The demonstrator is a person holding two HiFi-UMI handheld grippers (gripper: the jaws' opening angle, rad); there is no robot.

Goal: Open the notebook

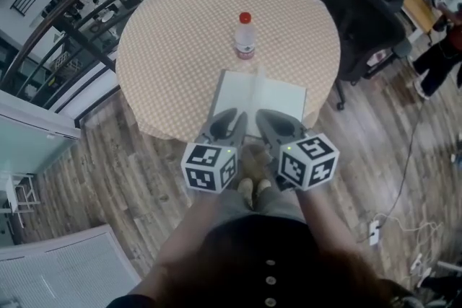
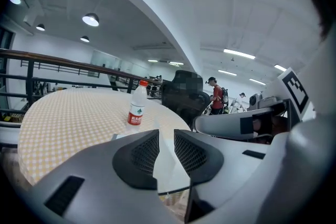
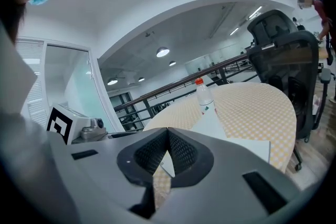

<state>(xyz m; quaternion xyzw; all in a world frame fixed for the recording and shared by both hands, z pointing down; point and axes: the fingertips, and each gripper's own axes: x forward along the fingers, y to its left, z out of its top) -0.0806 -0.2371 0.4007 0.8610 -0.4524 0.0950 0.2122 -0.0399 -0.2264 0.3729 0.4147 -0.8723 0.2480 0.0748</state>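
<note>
Notebook (image 1: 278, 97) noted lying open at the near edge of the counter (image 1: 173, 47), fingers of the left gripper (image 2: 166, 136) slightly apart and empty, those of the right gripper (image 3: 168, 131) closed on nothing — the notebook could be dragged off the edge, or the bottle (image 1: 245, 36) just behind it knocked, by a careless pass.

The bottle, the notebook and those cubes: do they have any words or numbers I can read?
Bottle label: red with white print, too small and blurred to read.
Notebook: the open pages look blank, no writing shows.
Marker cubes: only black-and-white square patterns, no words or numbers.
Nothing here is clear enough to quote.
</note>
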